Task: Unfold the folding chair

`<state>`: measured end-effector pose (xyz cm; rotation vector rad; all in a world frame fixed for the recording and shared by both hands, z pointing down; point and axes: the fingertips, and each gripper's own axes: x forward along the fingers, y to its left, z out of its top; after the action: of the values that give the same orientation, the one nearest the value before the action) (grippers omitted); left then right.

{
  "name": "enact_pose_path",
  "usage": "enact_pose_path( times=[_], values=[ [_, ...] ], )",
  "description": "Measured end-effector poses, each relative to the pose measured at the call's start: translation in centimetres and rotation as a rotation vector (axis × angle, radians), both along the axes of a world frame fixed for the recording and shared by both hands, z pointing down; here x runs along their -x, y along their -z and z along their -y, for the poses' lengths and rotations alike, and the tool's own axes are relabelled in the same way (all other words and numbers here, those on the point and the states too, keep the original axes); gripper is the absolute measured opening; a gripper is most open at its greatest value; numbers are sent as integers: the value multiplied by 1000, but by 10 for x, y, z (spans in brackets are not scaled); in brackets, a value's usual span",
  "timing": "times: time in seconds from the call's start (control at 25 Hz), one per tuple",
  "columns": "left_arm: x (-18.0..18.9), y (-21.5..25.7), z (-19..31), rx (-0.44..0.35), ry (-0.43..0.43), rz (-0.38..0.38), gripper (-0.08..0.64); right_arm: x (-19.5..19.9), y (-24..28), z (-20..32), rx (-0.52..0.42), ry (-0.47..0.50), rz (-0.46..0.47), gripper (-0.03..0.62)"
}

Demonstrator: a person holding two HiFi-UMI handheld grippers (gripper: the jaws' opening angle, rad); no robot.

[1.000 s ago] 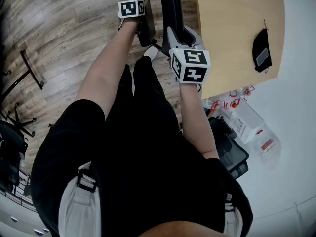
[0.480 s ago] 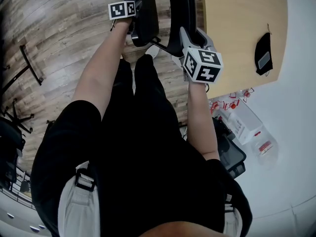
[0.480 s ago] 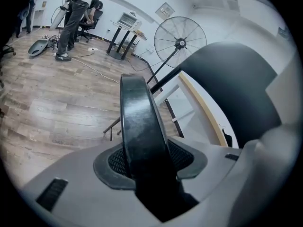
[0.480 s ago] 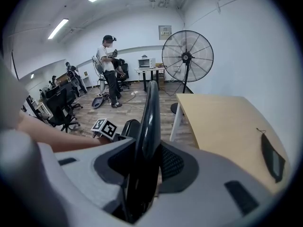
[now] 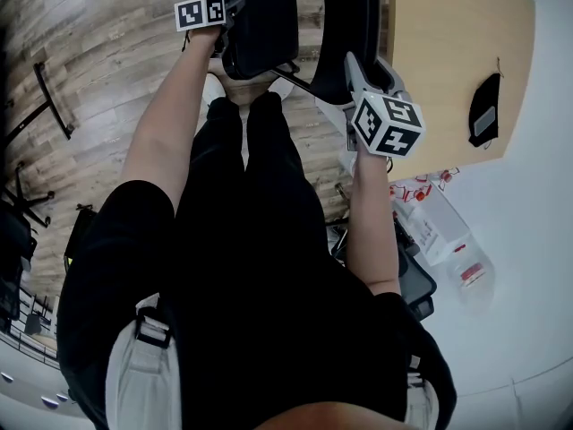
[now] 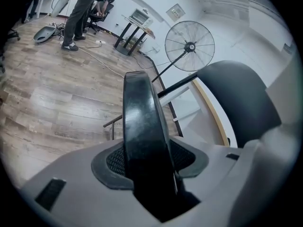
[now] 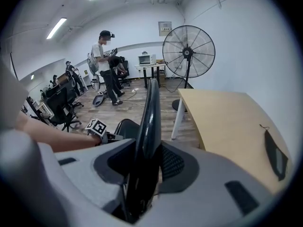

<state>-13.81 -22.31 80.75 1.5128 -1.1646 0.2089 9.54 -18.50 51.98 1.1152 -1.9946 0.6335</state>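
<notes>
The black folding chair stands in front of the person's legs, partly spread. My left gripper [image 5: 230, 21] has the edge of the chair seat [image 5: 261, 21] between its pads, and its jaws are opening. In the left gripper view the seat edge [image 6: 142, 122] rises straight out of the left gripper [image 6: 149, 162], with the backrest [image 6: 241, 98] to the right. My right gripper [image 5: 355, 68] is shut on the backrest [image 5: 346, 34]. Seen from the right gripper view, the backrest edge [image 7: 149, 117] runs up from between the jaws of the right gripper [image 7: 142, 169].
A light wooden table [image 5: 457, 52] stands close on the right with a black pouch [image 5: 484, 110] on it. Boxes and a bin [image 5: 421, 267] sit by the wall. A large floor fan [image 7: 188, 51] stands behind the table. People [image 7: 106, 65] and office chairs are farther back.
The left gripper and the seat have swung left, away from the backrest, widening the gap between seat and back. The right gripper has shifted only slightly with the backrest.
</notes>
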Motion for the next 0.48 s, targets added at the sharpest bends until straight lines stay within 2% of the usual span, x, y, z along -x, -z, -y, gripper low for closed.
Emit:
enact_pose_path(
  times=[0.24, 0.48],
  values=[
    [28, -22, -11, 25, -1, -27, 229, 4, -12, 1, 16, -4, -10, 140],
    [53, -45, -21, 23, 1, -85, 233, 4, -25, 2, 39, -8, -6, 141]
  ],
)
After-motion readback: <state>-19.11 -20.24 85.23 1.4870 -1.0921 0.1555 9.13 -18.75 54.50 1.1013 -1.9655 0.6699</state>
